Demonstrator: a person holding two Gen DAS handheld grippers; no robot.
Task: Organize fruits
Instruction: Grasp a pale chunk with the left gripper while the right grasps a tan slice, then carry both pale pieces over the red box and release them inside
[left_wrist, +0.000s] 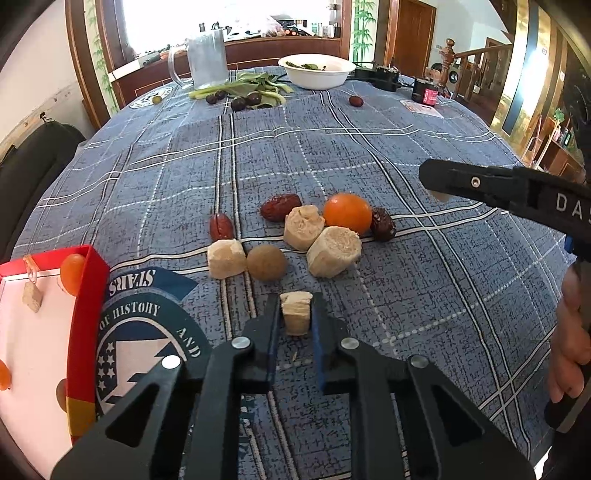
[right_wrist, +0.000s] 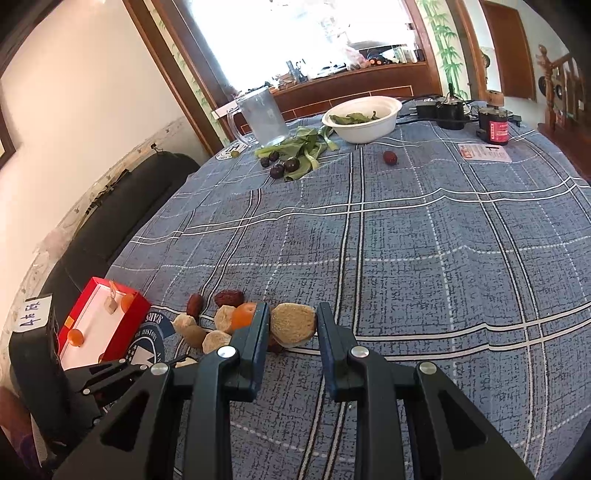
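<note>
My left gripper (left_wrist: 295, 314) is shut on a small beige fruit chunk (left_wrist: 295, 312) just above the blue plaid cloth. My right gripper (right_wrist: 293, 325) is shut on a larger beige chunk (right_wrist: 293, 323); it also shows at the right of the left wrist view (left_wrist: 439, 184). A pile lies ahead: an orange kumquat (left_wrist: 347, 213), red dates (left_wrist: 280, 206), a dark date (left_wrist: 383, 223), a brown longan (left_wrist: 266, 263) and beige chunks (left_wrist: 334, 251). A red box (left_wrist: 86, 295) with a white inside stands at the left, holding kumquats and a chunk.
At the far end stand a glass mug (left_wrist: 207, 59), a white bowl (left_wrist: 317, 70) with greens, loose green leaves (left_wrist: 251, 86), dark plums (left_wrist: 238, 103), a lone red date (left_wrist: 355, 100) and black devices (left_wrist: 424, 90). A dark sofa (right_wrist: 122, 206) lies left of the table.
</note>
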